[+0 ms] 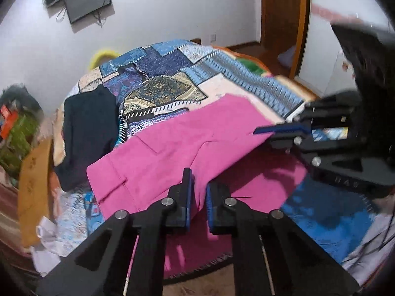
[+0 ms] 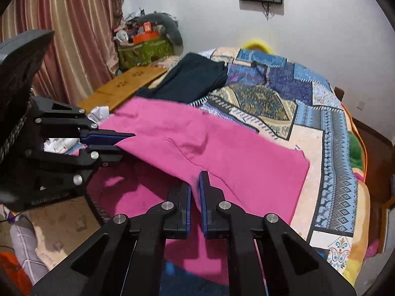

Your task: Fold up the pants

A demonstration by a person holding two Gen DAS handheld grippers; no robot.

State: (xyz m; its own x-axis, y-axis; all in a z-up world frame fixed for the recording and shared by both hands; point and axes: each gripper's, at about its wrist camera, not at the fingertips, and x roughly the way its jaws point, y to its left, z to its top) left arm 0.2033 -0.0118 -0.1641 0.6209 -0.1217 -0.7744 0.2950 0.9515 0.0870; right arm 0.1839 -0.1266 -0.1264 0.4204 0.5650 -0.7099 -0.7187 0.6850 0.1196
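Pink pants [image 1: 172, 143] lie across a patchwork bedspread, also seen in the right wrist view [image 2: 222, 153]. Their near part is lifted off the bed and stretched between both grippers, folding over the pink layer beneath. My left gripper [image 1: 197, 197] is shut on the pants' near edge; it shows from the side in the right wrist view [image 2: 118, 143]. My right gripper [image 2: 195, 192] is shut on the same edge further right; it shows in the left wrist view [image 1: 266, 135].
A dark navy folded garment [image 1: 88, 133] lies on the bed behind the pants, also in the right wrist view [image 2: 192, 79]. A wooden board [image 2: 123, 86] and cluttered bags [image 2: 145, 46] stand by the curtain. A door [image 1: 284, 12] is at far right.
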